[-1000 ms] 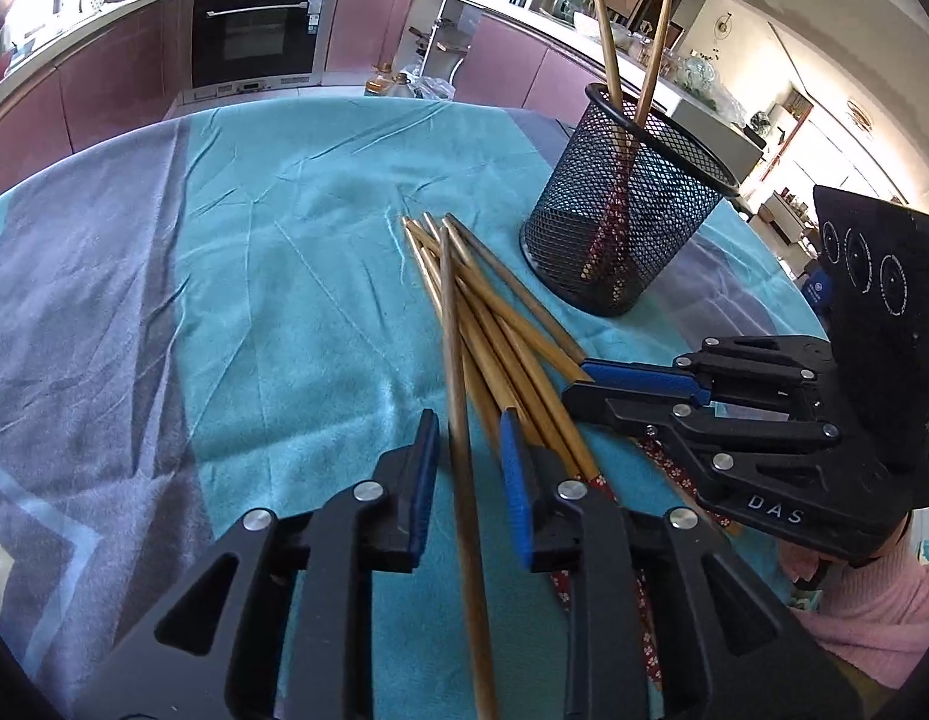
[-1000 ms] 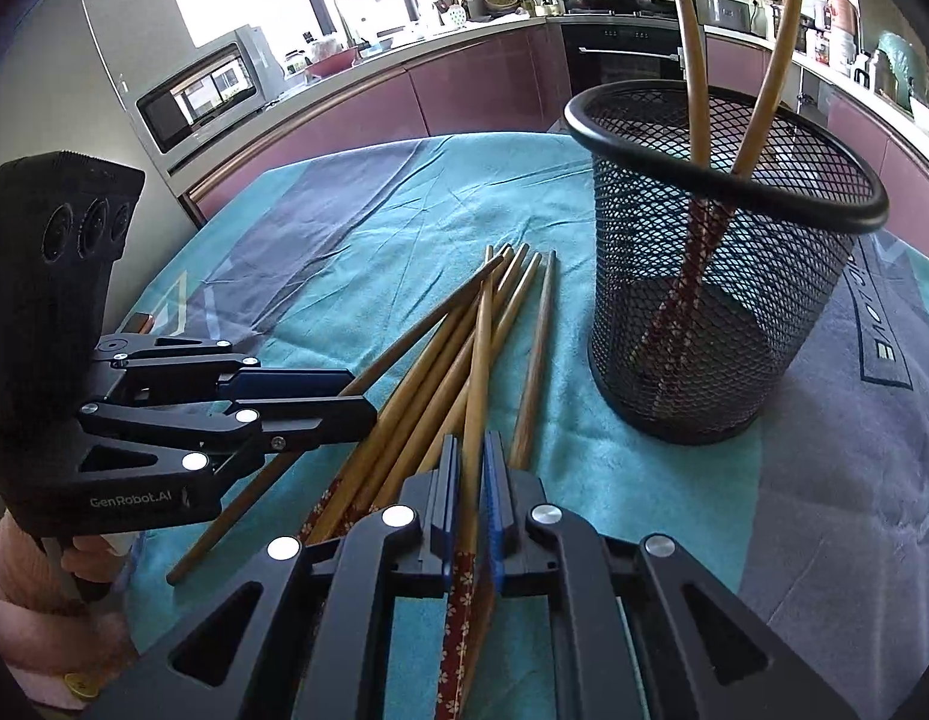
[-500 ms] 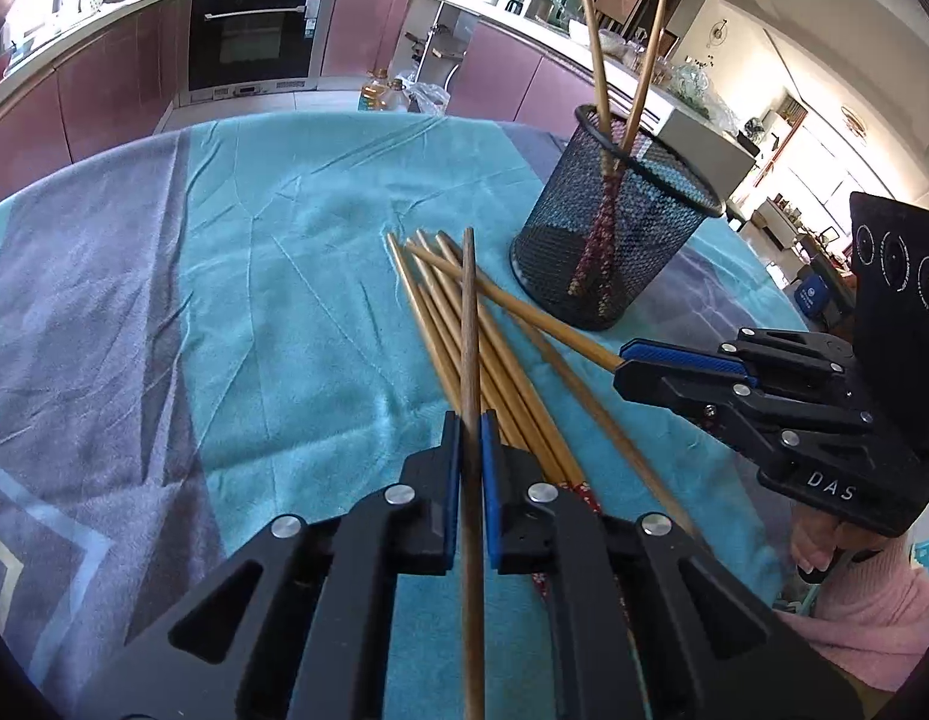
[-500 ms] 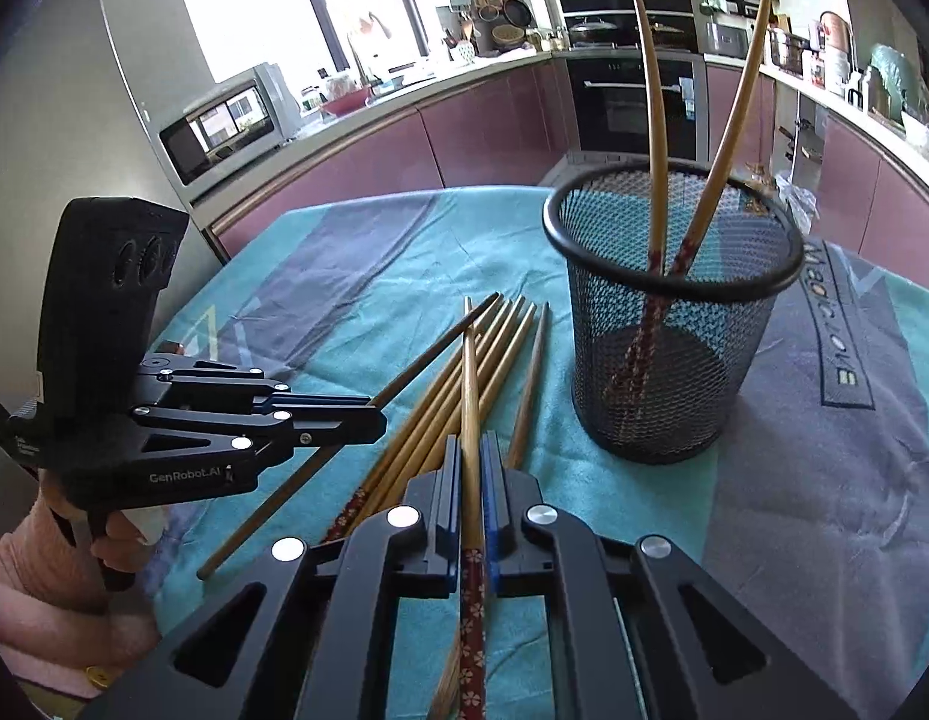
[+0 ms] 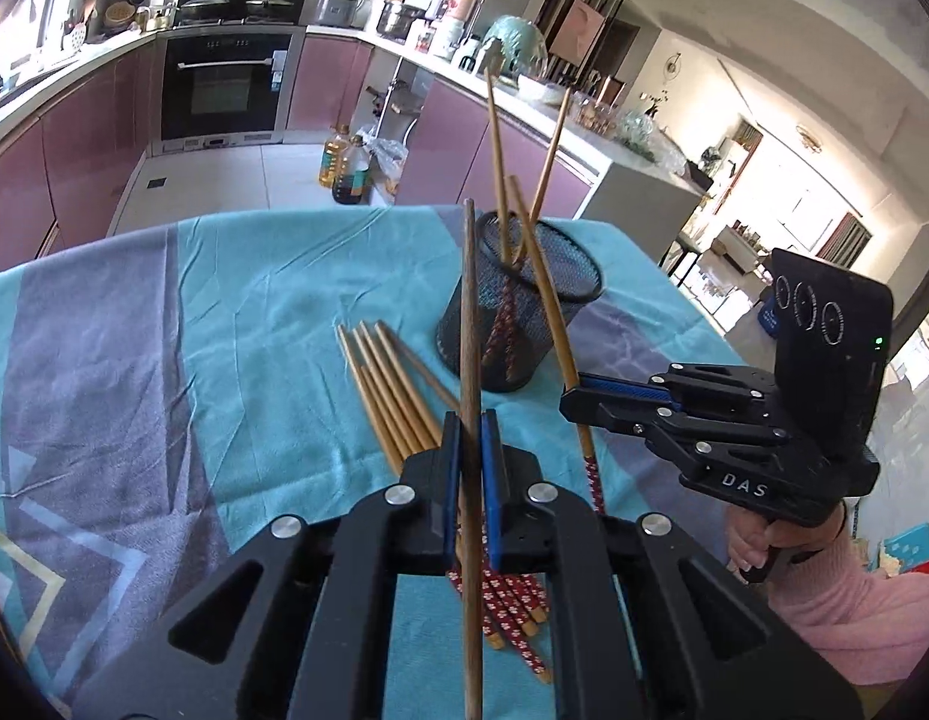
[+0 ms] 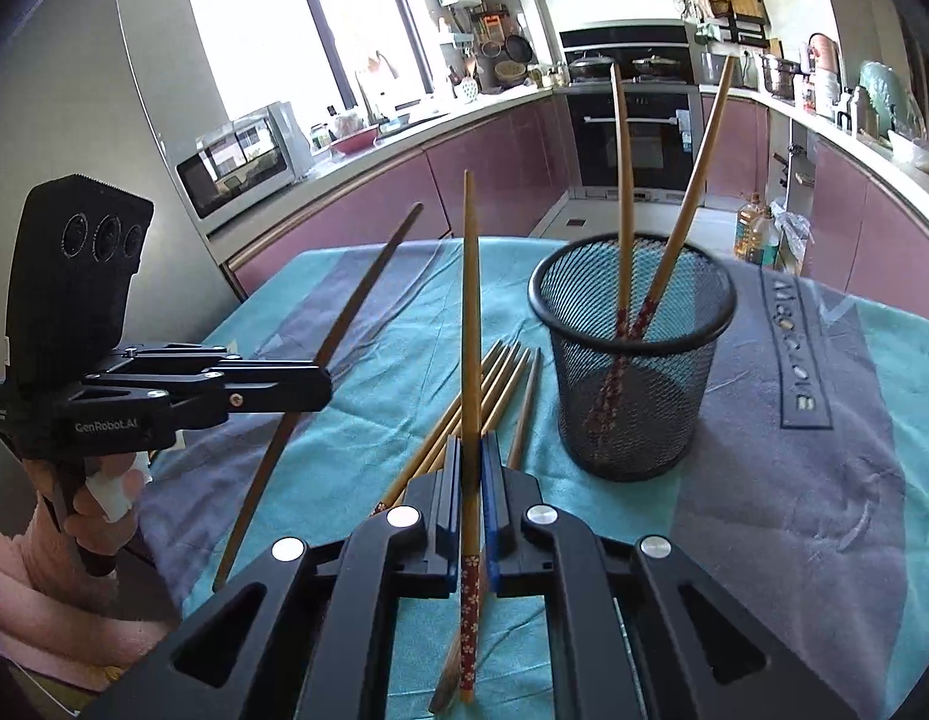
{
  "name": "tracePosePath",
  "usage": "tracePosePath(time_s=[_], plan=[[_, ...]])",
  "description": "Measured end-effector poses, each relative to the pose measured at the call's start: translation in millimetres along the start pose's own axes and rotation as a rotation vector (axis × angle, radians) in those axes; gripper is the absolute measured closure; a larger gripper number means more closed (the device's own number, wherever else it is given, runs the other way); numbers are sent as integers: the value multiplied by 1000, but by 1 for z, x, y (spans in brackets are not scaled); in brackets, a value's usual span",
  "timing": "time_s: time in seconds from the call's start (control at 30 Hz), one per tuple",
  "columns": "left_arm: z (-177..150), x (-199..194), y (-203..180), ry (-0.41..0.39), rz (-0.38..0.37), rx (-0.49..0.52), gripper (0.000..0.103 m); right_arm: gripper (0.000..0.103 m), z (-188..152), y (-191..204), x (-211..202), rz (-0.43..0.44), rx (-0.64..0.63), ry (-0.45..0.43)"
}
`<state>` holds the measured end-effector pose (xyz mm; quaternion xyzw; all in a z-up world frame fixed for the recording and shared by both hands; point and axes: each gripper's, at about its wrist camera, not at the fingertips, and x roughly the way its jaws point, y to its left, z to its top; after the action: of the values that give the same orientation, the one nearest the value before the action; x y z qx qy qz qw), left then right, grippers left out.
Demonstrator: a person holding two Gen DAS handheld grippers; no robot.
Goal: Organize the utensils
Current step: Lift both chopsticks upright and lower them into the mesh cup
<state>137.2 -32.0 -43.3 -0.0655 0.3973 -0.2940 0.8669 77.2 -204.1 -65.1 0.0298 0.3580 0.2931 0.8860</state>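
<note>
My left gripper point(image 5: 469, 426) is shut on a dark wooden chopstick point(image 5: 470, 324), lifted off the cloth and pointing up. In the right wrist view that gripper point(image 6: 320, 387) shows at the left, chopstick point(image 6: 350, 312) slanting through it. My right gripper point(image 6: 472, 450) is shut on a lighter chopstick point(image 6: 472, 312) with a red patterned end, also raised; in the left wrist view the right gripper point(image 5: 569, 402) appears on the right. A black mesh cup point(image 6: 632, 384) holds two chopsticks point(image 6: 625, 180). Several chopsticks point(image 5: 392, 390) lie on the teal tablecloth beside the cup point(image 5: 524, 324).
The table is covered by a teal and grey cloth point(image 5: 194, 330). A person's hand in a pink sleeve point(image 5: 824, 588) holds the right gripper. Kitchen counters, an oven point(image 6: 632, 132) and oil bottles on the floor point(image 5: 344, 165) lie beyond the table edge.
Both grippers have risen, each lifting its chopstick off the pile. The left gripper's jaws, apart around a chopstick a second ago, are now shut on it.
</note>
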Motion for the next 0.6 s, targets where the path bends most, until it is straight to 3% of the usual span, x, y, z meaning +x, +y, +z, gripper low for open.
tracePosePath(time_s=[0.33,0.6], plan=[[30,-41,-16,-138,-76,5,96,97,29,-13,-44,-26,2,-145],[75,-45,-33,-325,-71,-14,96,97,62,-27,-62,-61,6,-248]])
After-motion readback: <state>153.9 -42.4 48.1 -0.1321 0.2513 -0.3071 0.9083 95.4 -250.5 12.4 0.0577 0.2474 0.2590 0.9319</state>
